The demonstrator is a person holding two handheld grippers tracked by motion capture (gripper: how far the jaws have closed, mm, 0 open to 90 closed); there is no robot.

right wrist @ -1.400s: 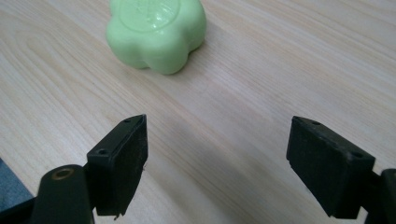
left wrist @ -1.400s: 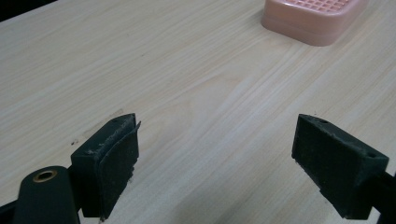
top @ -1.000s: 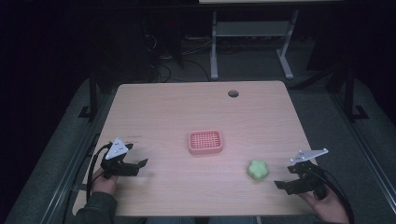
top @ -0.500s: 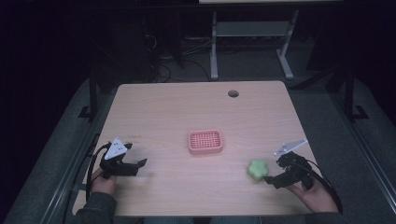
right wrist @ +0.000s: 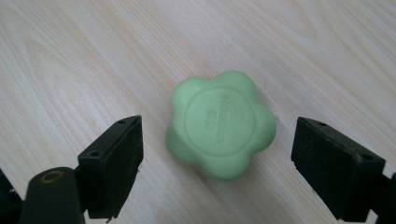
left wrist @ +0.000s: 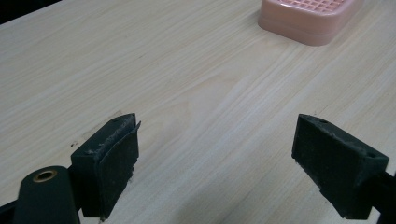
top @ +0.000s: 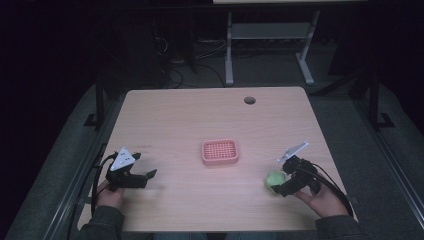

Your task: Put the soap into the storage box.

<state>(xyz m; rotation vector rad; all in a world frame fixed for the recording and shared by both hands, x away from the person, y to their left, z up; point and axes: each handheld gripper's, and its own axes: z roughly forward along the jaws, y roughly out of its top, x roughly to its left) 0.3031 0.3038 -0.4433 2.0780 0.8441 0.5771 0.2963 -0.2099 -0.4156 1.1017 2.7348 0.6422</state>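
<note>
1. Right gripper (top: 281,184) held low over the table (top: 190,115) near its front right corner, jaws spread wide on either side of the green flower-shaped soap (right wrist: 219,123), touching neither side of it.
2. Soap lay flat on the wood, between the jaws, right of the pink soap dish (top: 220,152) and apart from it.
3. Left gripper (top: 148,176) parked near the front left edge, jaws wide apart over bare wood, nothing between them.
4. Pink dish seen ahead in the left gripper view.
</note>
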